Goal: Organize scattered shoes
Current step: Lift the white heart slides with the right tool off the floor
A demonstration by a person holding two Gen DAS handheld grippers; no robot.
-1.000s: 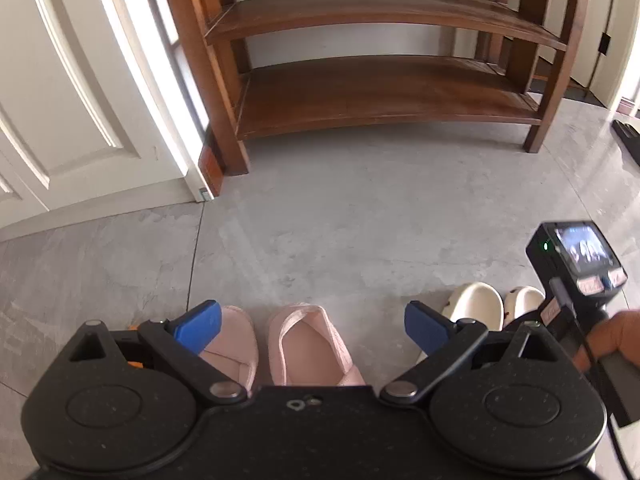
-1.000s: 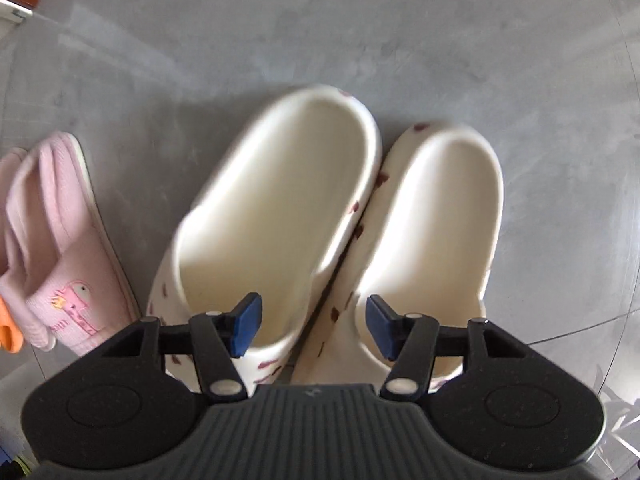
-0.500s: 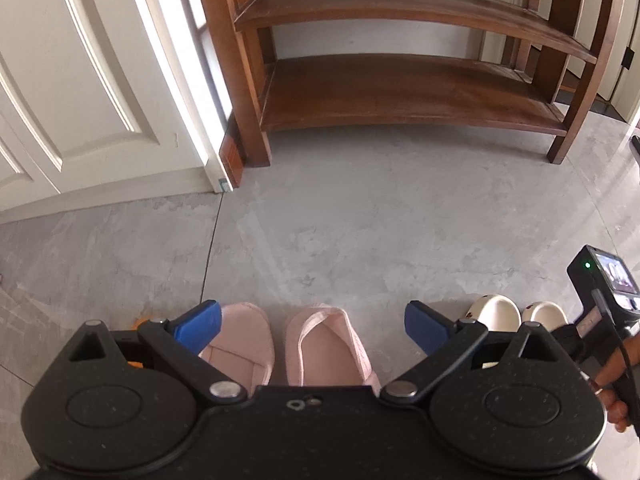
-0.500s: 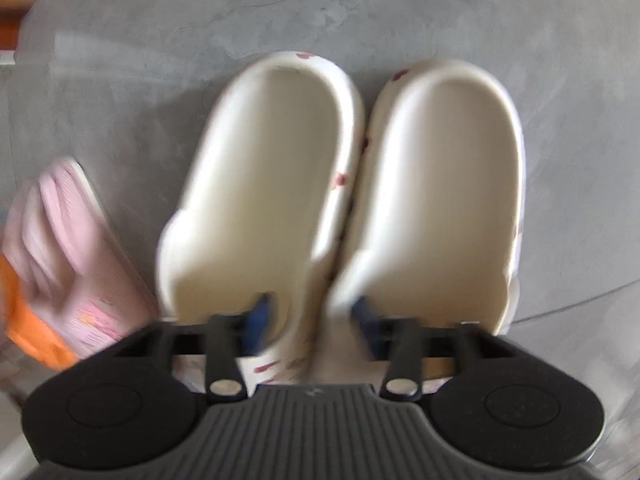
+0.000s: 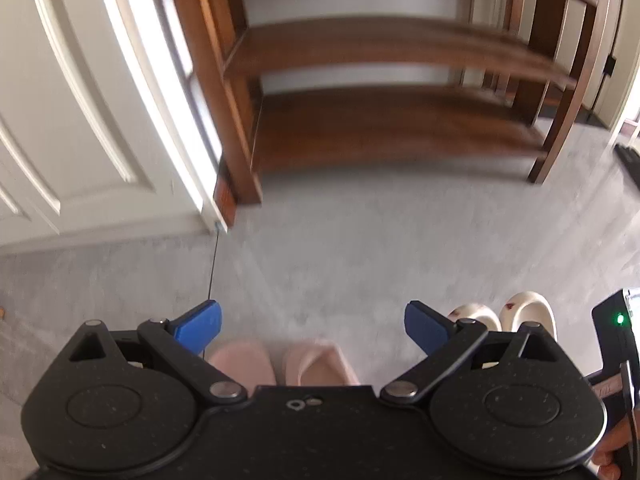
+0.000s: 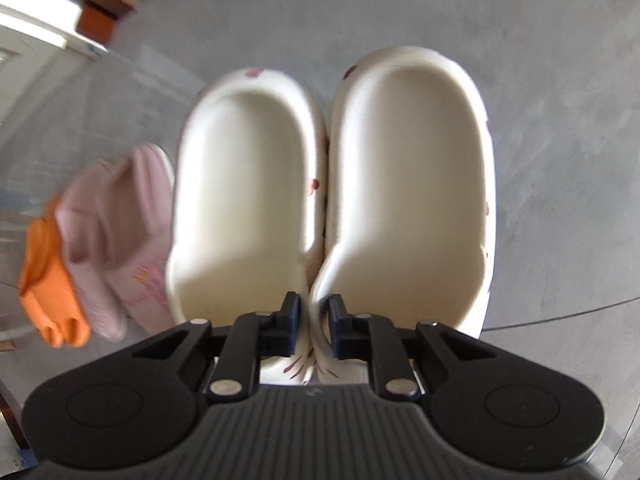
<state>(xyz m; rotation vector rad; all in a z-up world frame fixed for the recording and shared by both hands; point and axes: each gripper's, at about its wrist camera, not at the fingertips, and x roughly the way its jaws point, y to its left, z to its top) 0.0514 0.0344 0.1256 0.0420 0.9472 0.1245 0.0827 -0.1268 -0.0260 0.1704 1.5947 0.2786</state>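
Floor [image 5: 360,248]: grey stone-look, running up to a white door [image 5: 60,120]; I use the rack as my landmark.
Rack [image 5: 380,120]: dark wood, two shelves in view, both bare; it stands beside the door, at the far edge of the floor.
Cream clogs [image 6: 332,200]: a pair, side by side and touching, well in front of the rack toward its right end.
Pink slippers [image 5: 280,364]: a pair, in front of the rack too, left of the clogs and just beside them.
Orange thing [image 6: 50,284]: against the slippers on the side away from the clogs; too blurred for me to name.
Right gripper [image 6: 314,320]: jaws closing, pinching the two touching inner heel walls of the clogs together.
Left gripper [image 5: 312,324]: fingers spread wide, nothing between them, above the slippers.
Progress: early, I judge. No shoe is on the rack; the clogs are only just gripped.
Left to do: carry the clogs to a shelf, then the slippers.
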